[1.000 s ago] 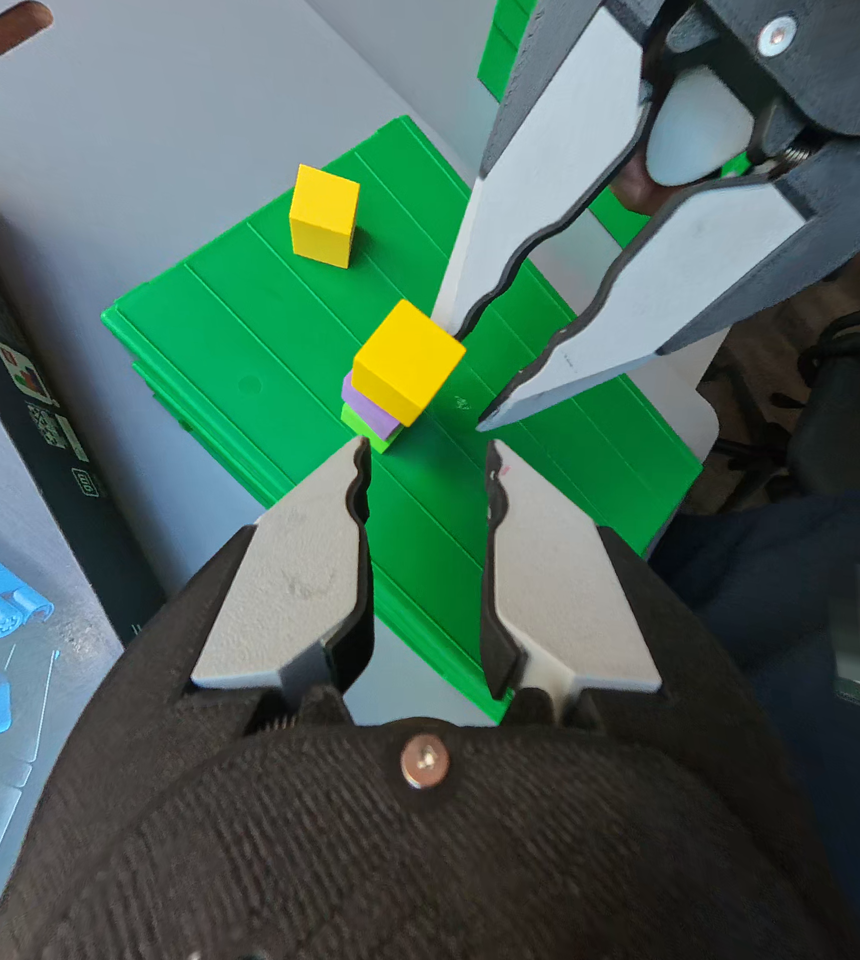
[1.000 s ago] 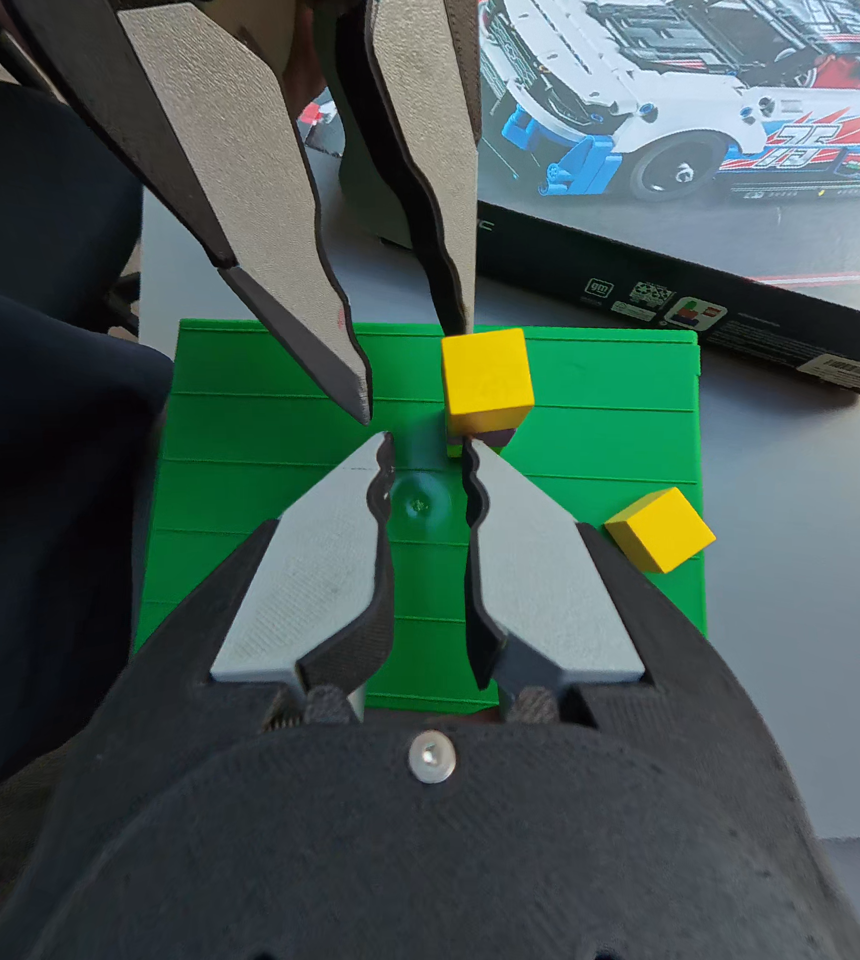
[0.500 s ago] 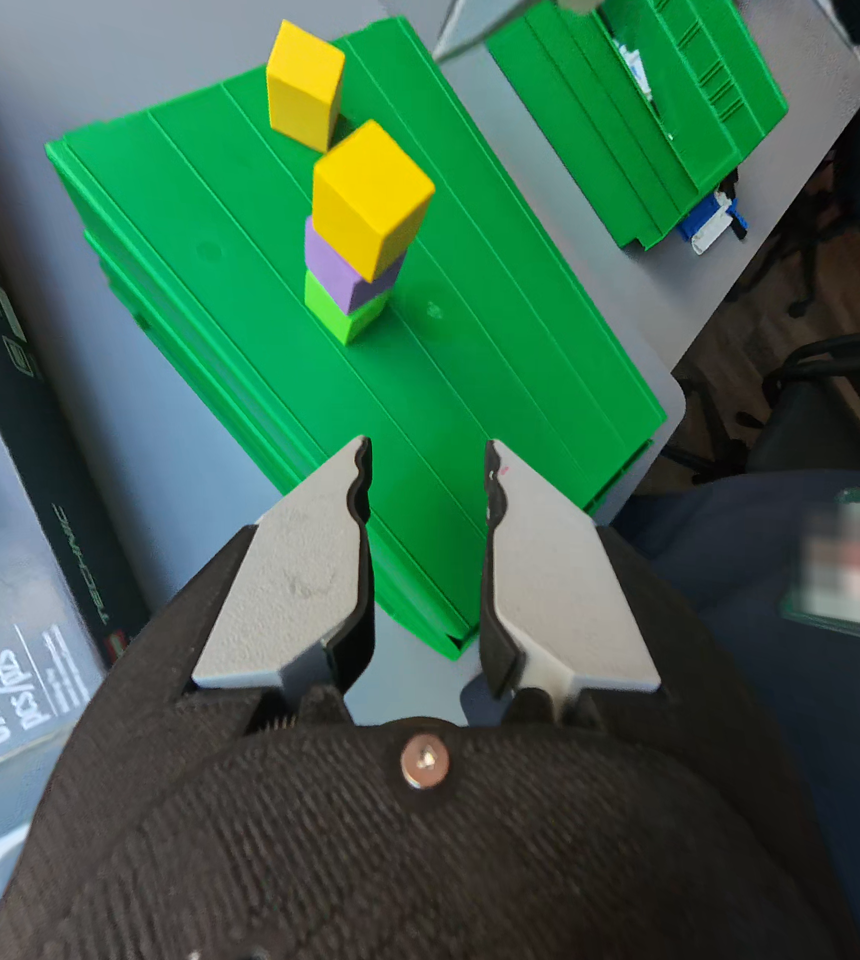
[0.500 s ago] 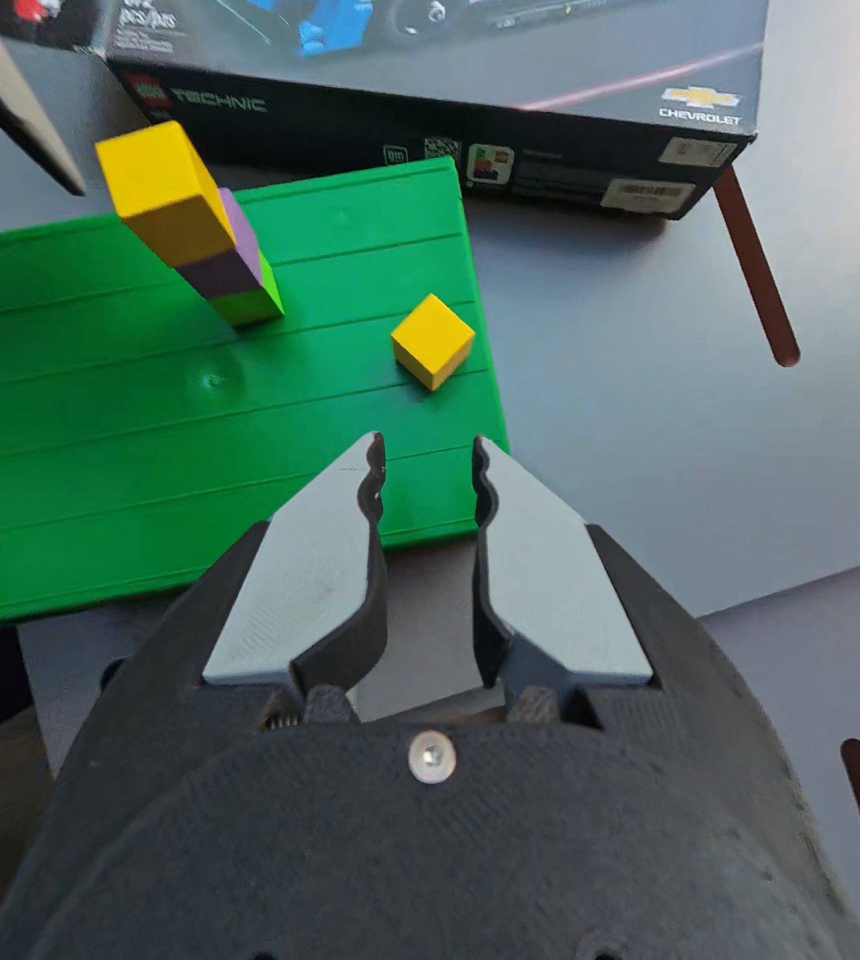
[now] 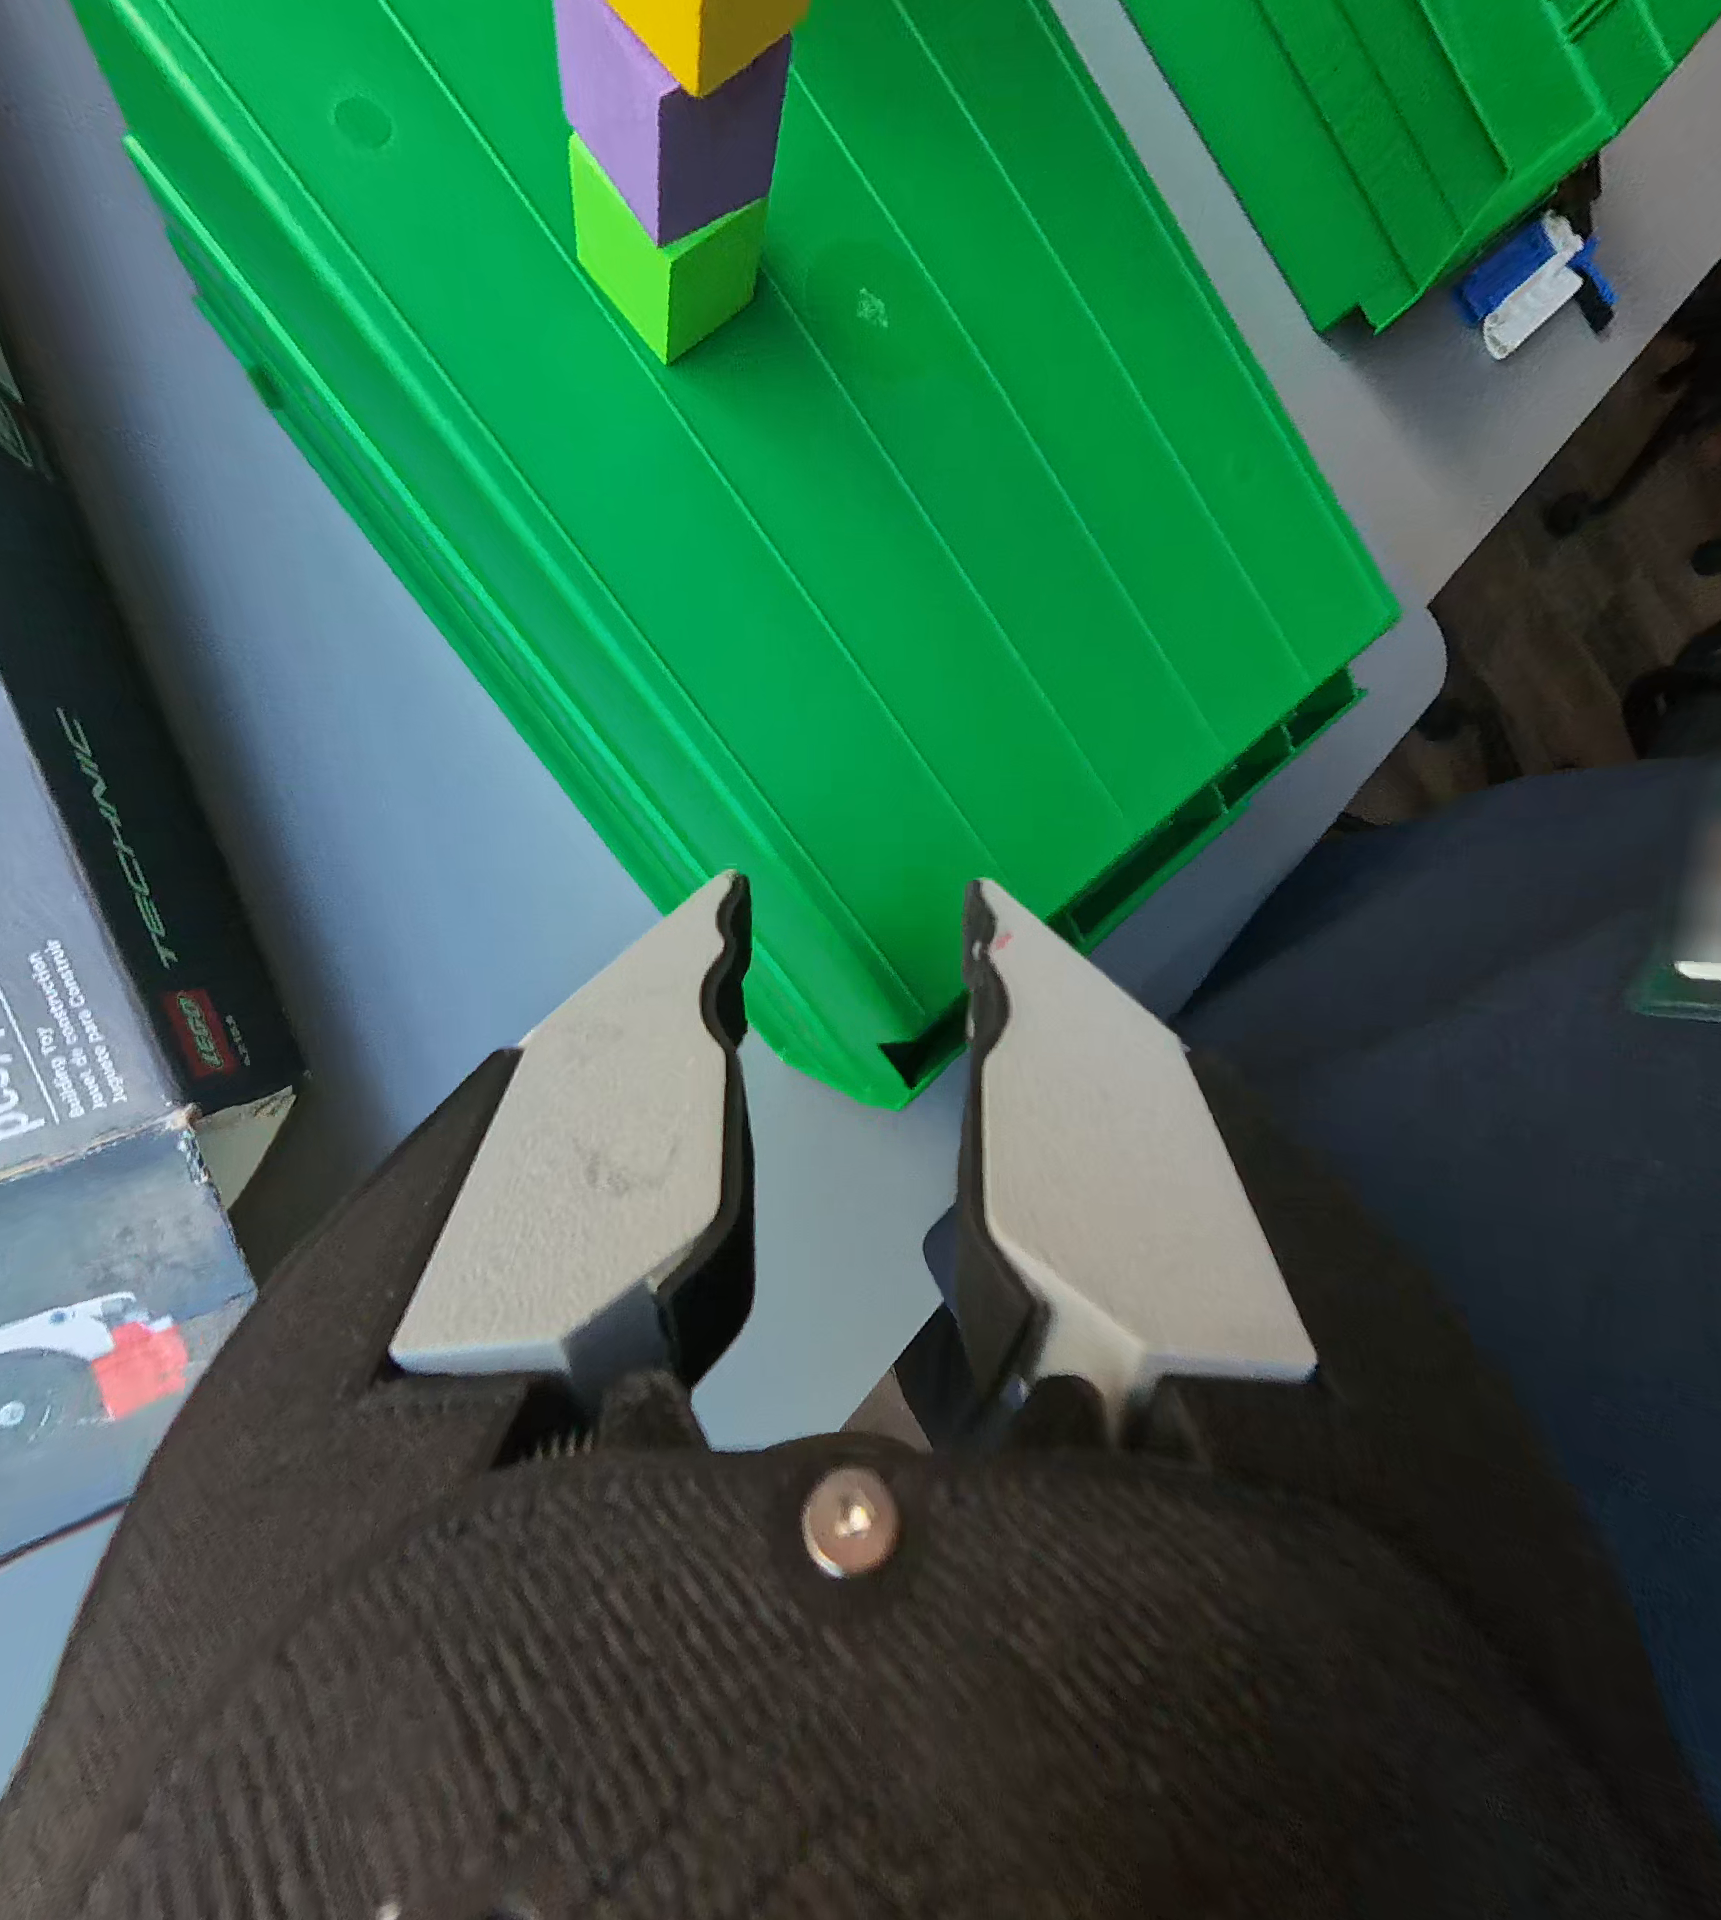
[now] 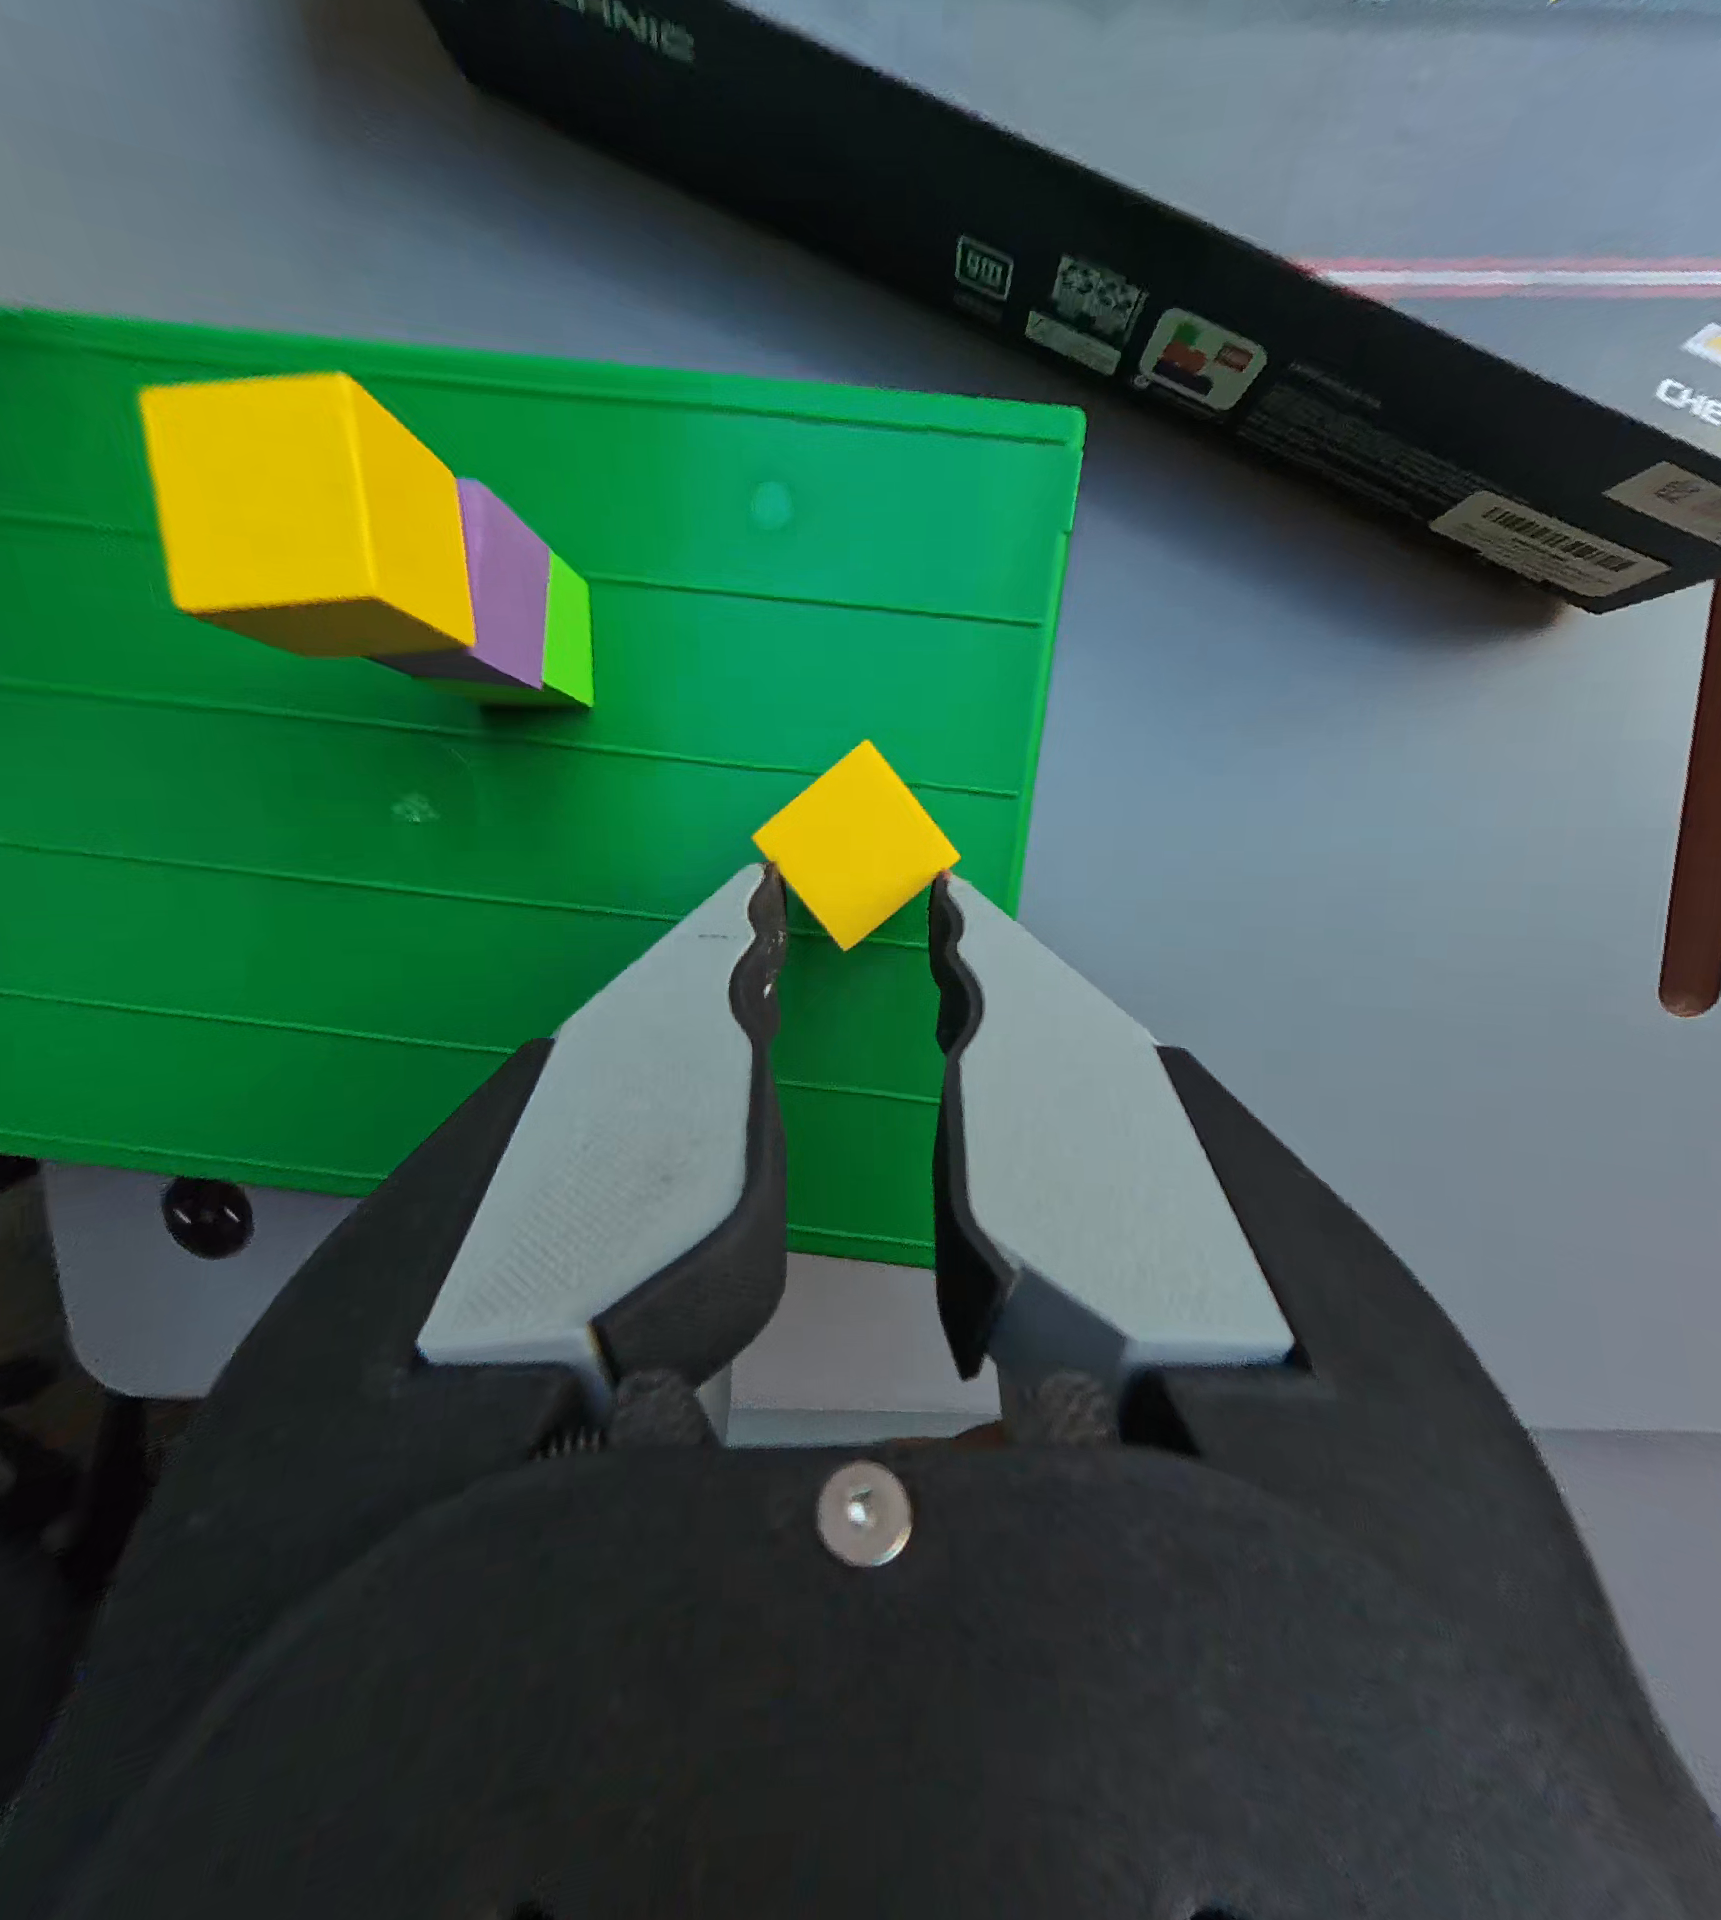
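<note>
A green board [image 5: 939,571] lies on a grey table. On it stands a stack: a lime cube [image 5: 669,275] at the bottom, a purple cube [image 5: 669,135] above it, and a yellow cube [image 5: 700,31] on top. The stack also shows in the right wrist view [image 6: 316,520]. My left gripper [image 5: 856,904] is open and empty over the board's near corner, well back from the stack. My right gripper [image 6: 854,883] is open just above a loose yellow cube [image 6: 856,842] near the board's right edge. The cube sits cornerwise, its two side corners at my fingertips [image 6: 768,904], mostly beyond them.
A black toy box [image 6: 1147,281] lies behind the board and also shows in the left wrist view [image 5: 56,935]. More green boards [image 5: 1407,135] and a blue and white piece [image 5: 1531,286] lie at the far right. A person's dark blue clothing [image 5: 1562,1143] is at the table's edge. A brown slot [image 6: 1718,790] is in the table. The left gripper's tips are roughly 20 cm from the right gripper's. About 9 cm separates my right fingertips from the purple cube [image 5: 669,135].
Both grippers drew back from the stack, which stands by itself. My right gripper moved right to the loose yellow cube, its jaws widening, then narrowing a little. My left gripper pulled back to the board's corner.
</note>
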The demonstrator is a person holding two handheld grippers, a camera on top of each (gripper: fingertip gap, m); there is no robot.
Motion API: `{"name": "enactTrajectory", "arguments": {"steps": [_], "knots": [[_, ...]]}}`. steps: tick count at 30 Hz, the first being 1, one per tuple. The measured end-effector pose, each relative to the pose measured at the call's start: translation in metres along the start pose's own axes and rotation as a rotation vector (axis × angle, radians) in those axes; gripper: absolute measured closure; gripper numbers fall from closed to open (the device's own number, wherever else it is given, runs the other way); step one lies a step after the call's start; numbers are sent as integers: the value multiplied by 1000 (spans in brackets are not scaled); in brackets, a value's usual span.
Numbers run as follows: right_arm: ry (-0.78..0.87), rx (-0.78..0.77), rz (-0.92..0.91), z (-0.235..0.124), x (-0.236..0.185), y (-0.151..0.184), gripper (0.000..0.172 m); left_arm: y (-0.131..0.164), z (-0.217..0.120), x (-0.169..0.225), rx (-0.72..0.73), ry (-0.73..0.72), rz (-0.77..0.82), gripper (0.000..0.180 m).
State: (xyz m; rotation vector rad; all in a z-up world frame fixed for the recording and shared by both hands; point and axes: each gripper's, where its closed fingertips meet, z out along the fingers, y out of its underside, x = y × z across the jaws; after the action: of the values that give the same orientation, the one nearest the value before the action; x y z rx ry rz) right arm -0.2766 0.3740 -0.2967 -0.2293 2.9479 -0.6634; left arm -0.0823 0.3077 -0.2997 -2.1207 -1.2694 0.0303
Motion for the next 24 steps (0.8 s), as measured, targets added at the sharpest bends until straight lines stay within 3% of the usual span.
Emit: {"name": "enactTrajectory", "arguments": {"steps": [4, 8, 13, 24], "knots": [[8, 125, 138, -39, -24, -31, 146, 6, -2, -9, 3, -85, 37, 149], [52, 147, 173, -65, -57, -55, 147, 8, 4, -11, -13, -112, 67, 149], [86, 106, 244, -52, -74, -68, 147, -4, 9, -4, 13, -98, 102, 149], [132, 14, 296, -25, -73, -57, 144, -8, 10, 4, 19, -62, 140, 149]]}}
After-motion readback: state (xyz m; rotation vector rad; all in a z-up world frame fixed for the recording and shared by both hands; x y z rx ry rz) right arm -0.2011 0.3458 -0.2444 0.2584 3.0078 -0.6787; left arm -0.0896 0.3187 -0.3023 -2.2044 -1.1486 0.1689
